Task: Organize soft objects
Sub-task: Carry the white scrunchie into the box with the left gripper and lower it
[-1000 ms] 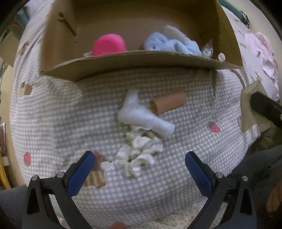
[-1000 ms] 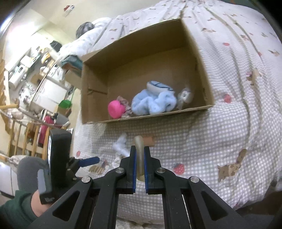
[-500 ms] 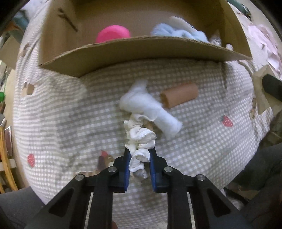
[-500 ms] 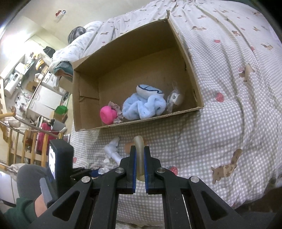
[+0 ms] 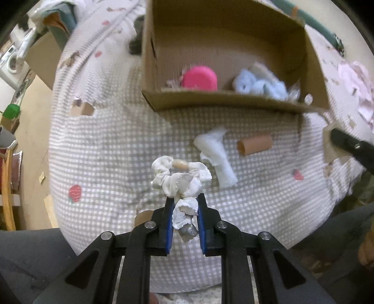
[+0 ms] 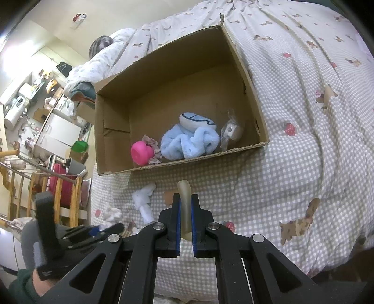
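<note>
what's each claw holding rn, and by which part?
Left claw pinches the white scrunchie by its near, lower edge. Right claw grips a flat beige strip along its lower length, tip sticking out above.

the box's near wall point(image 5: 224, 103) hides the lower pink toy point(image 5: 200, 77) and blue cloth point(image 5: 260, 86).

bed: gingham quilt point(image 6: 292, 163) | wall: cream point(image 6: 116, 18) | left: cluttered shelves point(image 6: 35, 98)
</note>
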{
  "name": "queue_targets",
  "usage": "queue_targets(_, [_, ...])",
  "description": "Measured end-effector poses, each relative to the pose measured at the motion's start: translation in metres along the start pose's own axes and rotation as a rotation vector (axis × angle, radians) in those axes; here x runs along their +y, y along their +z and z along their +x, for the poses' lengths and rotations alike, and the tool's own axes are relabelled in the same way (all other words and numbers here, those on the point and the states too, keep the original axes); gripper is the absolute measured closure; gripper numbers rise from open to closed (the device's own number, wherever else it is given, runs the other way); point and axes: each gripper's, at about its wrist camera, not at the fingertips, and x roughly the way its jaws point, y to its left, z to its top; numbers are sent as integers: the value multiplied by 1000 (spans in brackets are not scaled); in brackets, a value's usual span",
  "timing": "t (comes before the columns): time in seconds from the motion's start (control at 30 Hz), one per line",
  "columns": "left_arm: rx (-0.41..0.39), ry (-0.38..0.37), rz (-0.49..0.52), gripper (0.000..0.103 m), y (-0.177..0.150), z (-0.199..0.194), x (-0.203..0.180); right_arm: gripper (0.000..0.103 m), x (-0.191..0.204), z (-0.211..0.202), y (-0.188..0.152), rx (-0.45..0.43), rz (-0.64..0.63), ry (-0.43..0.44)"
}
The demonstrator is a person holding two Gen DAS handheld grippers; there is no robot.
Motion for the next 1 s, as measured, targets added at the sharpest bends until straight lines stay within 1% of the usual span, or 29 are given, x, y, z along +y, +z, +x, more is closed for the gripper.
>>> queue_targets(0.1, [-38,-4,-25,88,-7,-17,2,95,0,-2,-1,-2,-1,5])
queue_targets(0.17, [-62,-2,-35,88,-6,-32,5,95,0,-3,-1,-5,-3,8])
queue_targets(0.27, [-104,5,-35,88,6,-46,-3,95,1,-6,-3,-12,-7,16])
queue_targets(0.33, [-132,-7,-39,88,11,-59,-4,95,3,-10,-4,-22,-10,31])
queue_targets(0.53, [-222,-13,-27,88,39,-85,-5,95,11,-34,0,-76,-26,70])
queue_targets(0.8, [-302,-44,1,88,77,-110,-9,95,20,-64,28,-144,-12,126])
queue_targets(1.0, [-326,-57,12,88,112,-109,-16,95,31,-68,59,-170,-30,133])
